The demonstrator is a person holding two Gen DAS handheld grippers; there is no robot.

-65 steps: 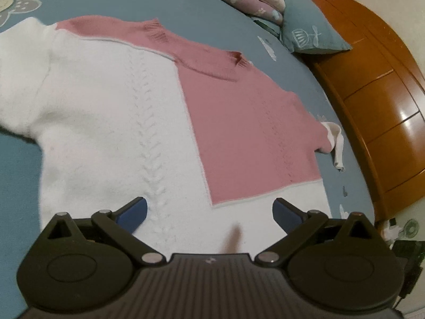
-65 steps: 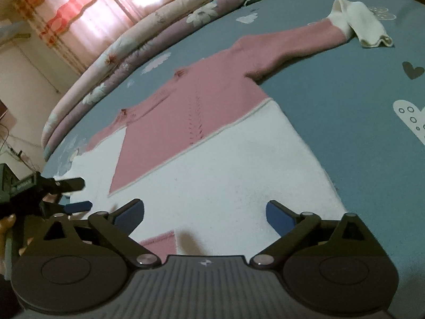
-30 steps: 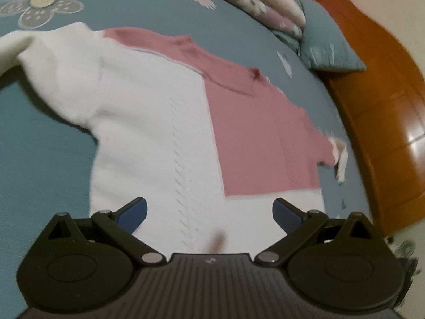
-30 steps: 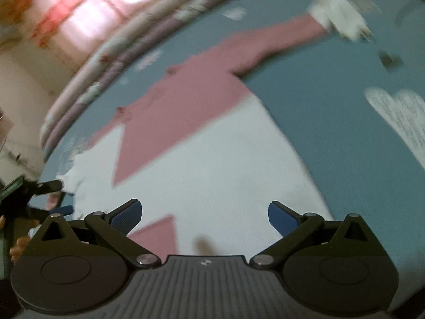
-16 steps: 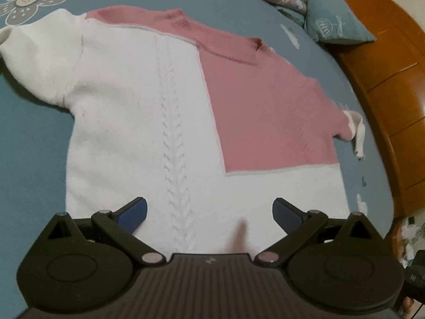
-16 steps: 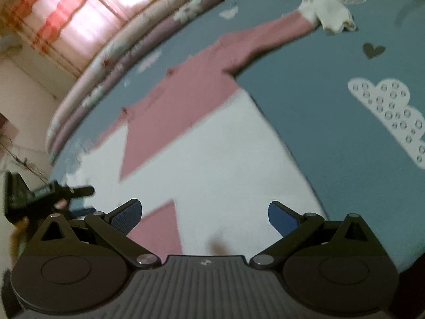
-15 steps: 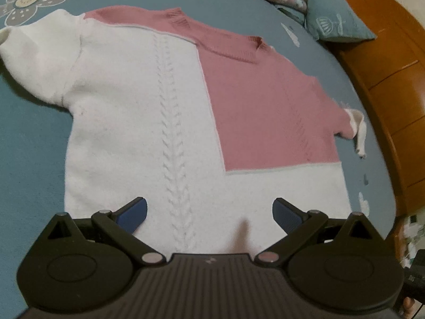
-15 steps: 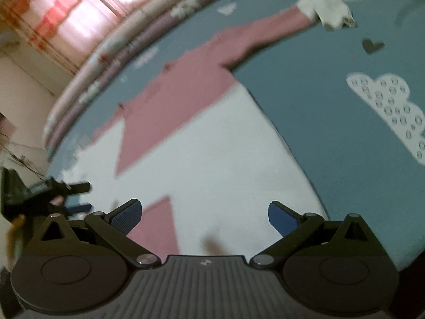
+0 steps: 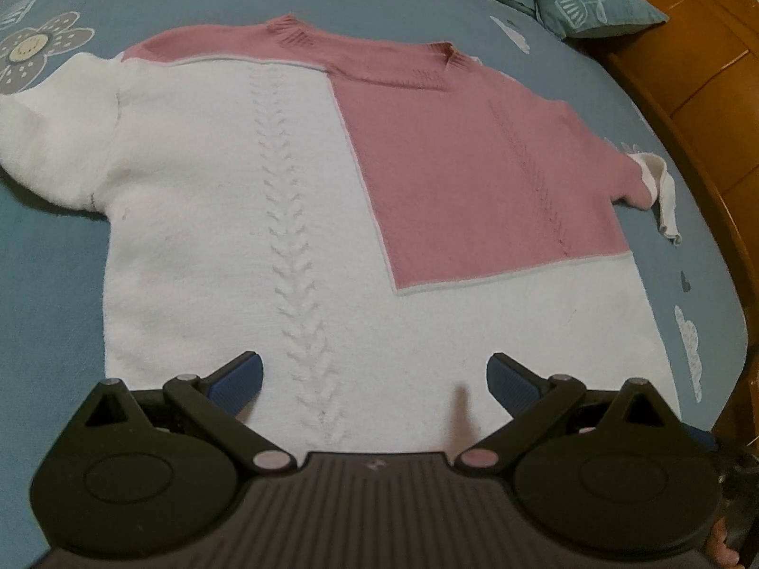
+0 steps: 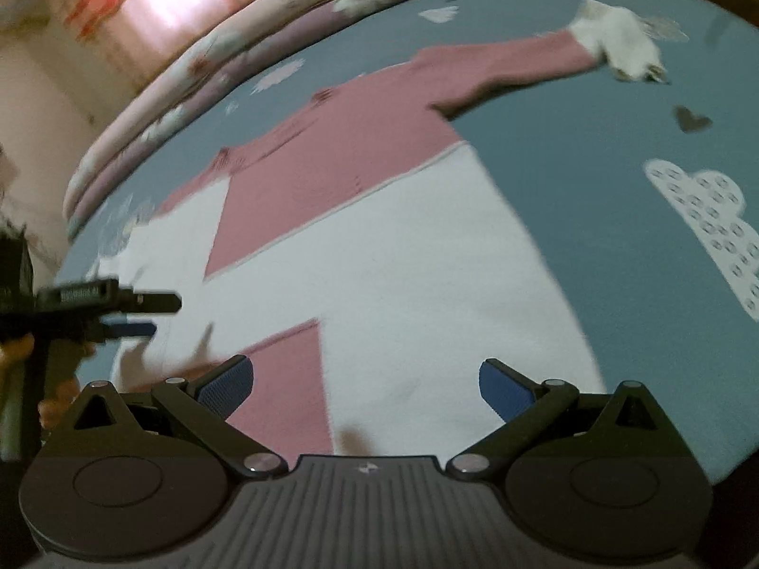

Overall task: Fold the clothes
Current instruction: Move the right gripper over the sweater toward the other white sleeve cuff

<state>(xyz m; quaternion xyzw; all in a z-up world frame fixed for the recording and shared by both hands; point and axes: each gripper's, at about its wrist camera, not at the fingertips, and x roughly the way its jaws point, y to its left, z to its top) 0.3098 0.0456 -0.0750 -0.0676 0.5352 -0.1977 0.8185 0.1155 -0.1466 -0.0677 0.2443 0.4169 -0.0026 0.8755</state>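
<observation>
A pink and white knit sweater [image 9: 294,199] lies flat on the bed, neck away from me, its white hem close below both grippers. My left gripper [image 9: 374,379] hovers open over the hem near the cable stitch. The white left sleeve [image 9: 52,133] bunches at the left; the pink right sleeve ends in a white cuff [image 9: 661,189]. In the right wrist view the same sweater [image 10: 389,256] spreads ahead, its pink sleeve [image 10: 512,66] stretched far right. My right gripper [image 10: 363,379] hangs open above the hem beside a pink patch. The other gripper [image 10: 114,308] shows at the left, held by a hand.
The blue bedsheet [image 9: 42,284] carries flower, cloud and heart prints. A wooden headboard [image 9: 711,85] borders the bed's right side, with a teal pillow [image 9: 597,0] against it. A rolled floral quilt [image 10: 227,71] lines the far edge under a curtained window.
Both grippers drifted slightly over the hem and stayed open. The left view swung back so the sweater sits more centred; the right view is blurred by motion. The sweater has not moved.
</observation>
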